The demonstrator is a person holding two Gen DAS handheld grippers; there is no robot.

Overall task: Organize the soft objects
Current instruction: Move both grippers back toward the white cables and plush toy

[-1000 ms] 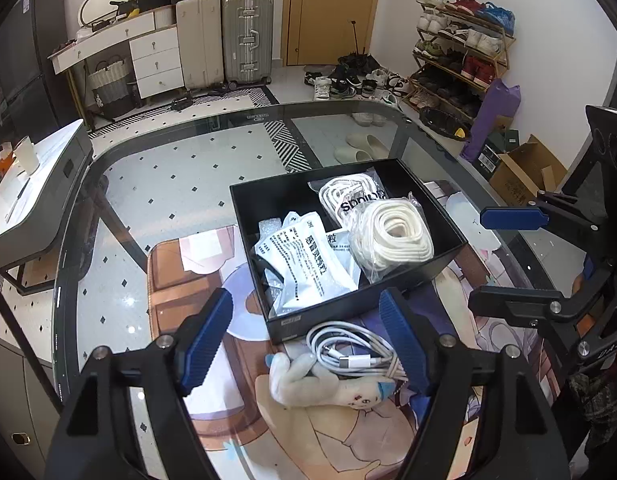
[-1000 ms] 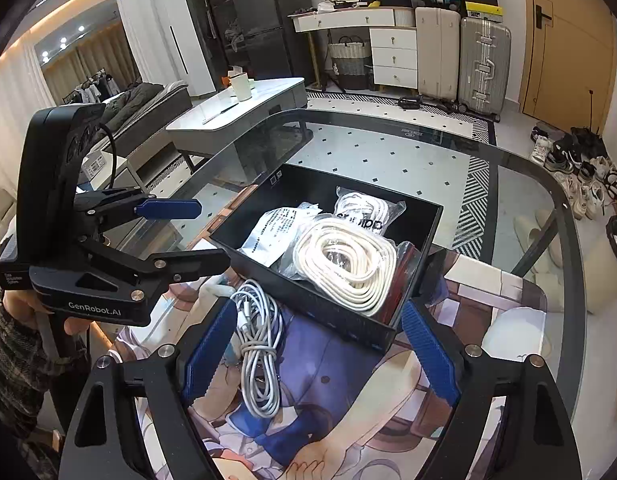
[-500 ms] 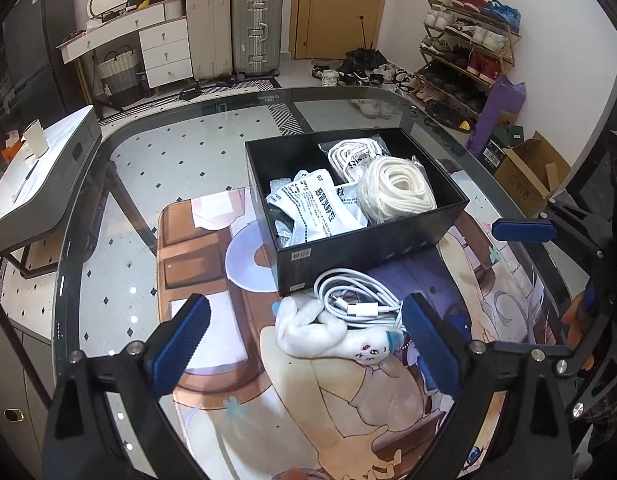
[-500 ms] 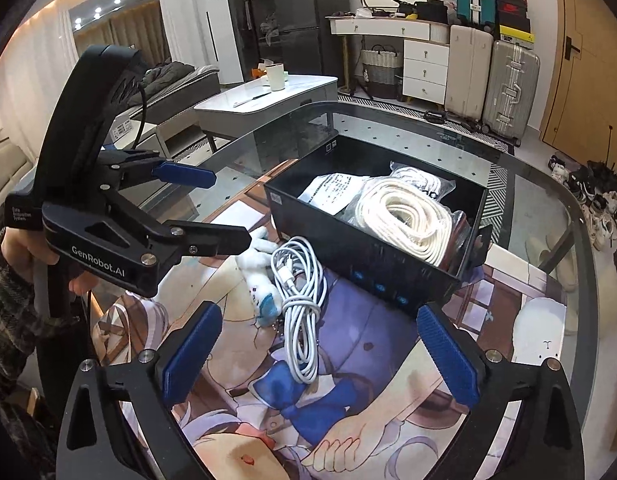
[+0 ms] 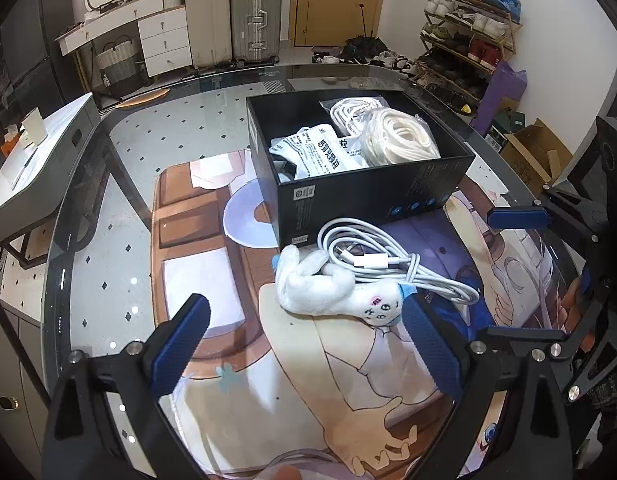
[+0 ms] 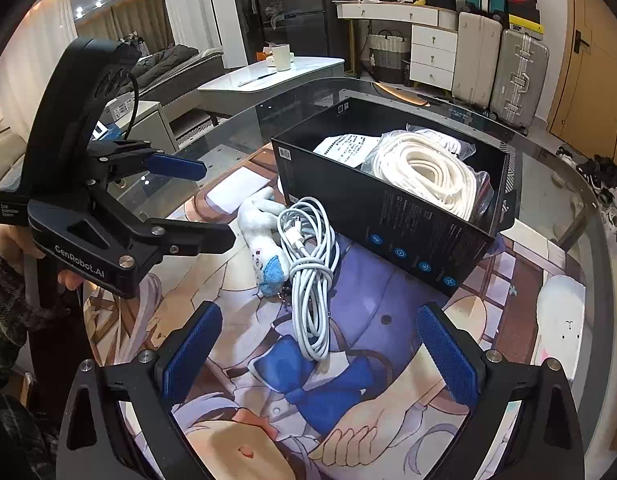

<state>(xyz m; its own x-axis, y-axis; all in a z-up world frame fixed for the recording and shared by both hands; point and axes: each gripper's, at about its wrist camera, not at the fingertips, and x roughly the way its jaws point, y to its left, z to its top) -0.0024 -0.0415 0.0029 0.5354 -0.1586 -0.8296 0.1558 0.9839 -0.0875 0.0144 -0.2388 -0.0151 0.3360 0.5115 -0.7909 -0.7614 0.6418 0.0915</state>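
A black open box stands on the printed mat and holds a bagged white rope coil, a bagged cable and a white printed pouch. In front of it lie a white plush toy and a coiled white charging cable, the cable partly on the toy. My left gripper is open and empty, just short of the toy. My right gripper is open and empty, over the cable's near end.
The printed mat lies on an oval glass table. Behind are suitcases, a white dresser, a shoe rack and a low white table.
Both grippers have pulled back from the box and opened wider. The toy and cable now sit further ahead of the fingers. Nothing on the table has moved.
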